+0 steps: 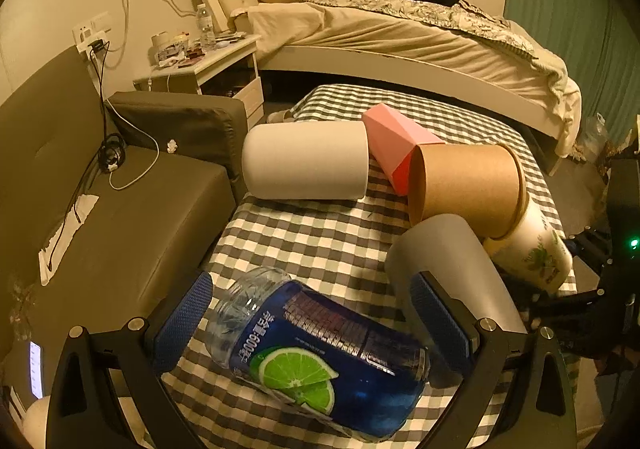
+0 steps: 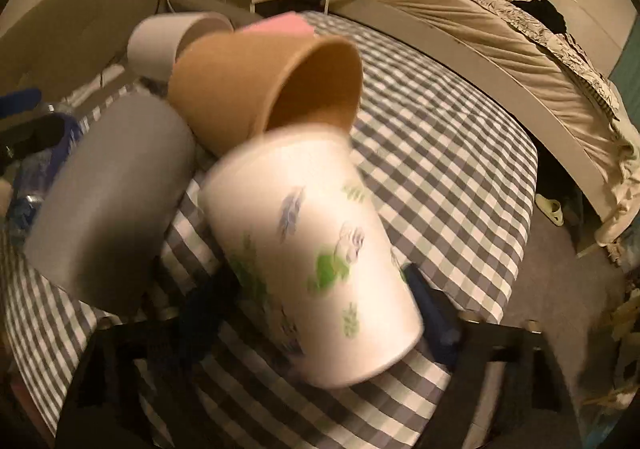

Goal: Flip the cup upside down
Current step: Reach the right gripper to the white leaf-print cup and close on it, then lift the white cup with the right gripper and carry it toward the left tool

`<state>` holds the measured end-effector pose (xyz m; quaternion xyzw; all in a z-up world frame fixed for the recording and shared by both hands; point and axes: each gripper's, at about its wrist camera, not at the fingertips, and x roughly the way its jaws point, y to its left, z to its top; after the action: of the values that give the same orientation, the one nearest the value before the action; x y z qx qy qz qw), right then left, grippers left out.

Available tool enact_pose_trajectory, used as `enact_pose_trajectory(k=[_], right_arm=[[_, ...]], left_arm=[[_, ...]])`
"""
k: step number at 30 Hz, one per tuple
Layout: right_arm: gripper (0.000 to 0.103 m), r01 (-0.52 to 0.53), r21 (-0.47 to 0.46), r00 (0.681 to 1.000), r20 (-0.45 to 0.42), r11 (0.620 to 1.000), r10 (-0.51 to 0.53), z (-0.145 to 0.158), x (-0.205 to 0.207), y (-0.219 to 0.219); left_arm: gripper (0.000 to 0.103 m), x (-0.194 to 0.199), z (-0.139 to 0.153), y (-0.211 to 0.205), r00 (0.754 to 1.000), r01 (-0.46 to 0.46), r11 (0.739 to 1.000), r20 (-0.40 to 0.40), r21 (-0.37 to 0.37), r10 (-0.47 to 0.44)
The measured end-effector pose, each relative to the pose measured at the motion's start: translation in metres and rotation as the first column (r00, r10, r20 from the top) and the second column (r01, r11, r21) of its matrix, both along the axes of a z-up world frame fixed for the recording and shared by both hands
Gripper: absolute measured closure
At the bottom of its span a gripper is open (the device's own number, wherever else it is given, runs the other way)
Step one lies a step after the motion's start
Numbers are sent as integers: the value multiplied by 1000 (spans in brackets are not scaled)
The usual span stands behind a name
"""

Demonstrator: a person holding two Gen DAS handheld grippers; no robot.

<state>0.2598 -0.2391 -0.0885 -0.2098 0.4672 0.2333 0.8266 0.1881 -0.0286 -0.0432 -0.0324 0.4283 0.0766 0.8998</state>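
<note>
Between the left hand-held gripper (image 1: 310, 333)'s wide-spread textured blue pads lies a glossy plastic bottle (image 1: 320, 361), ungripped. Blurred, the right hand-held gripper (image 2: 320, 313) flanks a smooth printed white cup (image 2: 316, 269) (grip unclear), tilted over the checked-cloth table (image 2: 440, 153); beyond stands a bed (image 2: 500, 29).

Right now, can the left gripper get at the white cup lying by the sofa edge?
Probably not directly: the left gripper is open around the blue bottle, which lies between its fingers; beyond that, bare checkered cloth leads to the white cup.
</note>
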Motion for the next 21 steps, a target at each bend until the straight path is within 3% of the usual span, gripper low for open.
enact_pose_trajectory(k=[1,5,10,19,21], right_arm=[[39,2,9,1000,-5,1000,-2,1,0,-1],[40,28,6,1000,-4,1000,-28,8,-11,-3],[40,154,39,988,-12,987,-153,27,-39,-16],[41,342,92,939,3,935,-343,64,-141,-5],[41,393,139,919,-30,909,-393,66,-162,0]], left_arm=[[1,-1,0,0,1000,1,1000,-2,-2,-1],[1,-11,7,0,1000,14,1000,2,-12,-14],[1,-36,23,1,999,36,999,36,-15,-36],[1,-90,40,16,993,47,999,112,-19,-45],[1,-105,38,22,991,27,1000,130,1,-27]])
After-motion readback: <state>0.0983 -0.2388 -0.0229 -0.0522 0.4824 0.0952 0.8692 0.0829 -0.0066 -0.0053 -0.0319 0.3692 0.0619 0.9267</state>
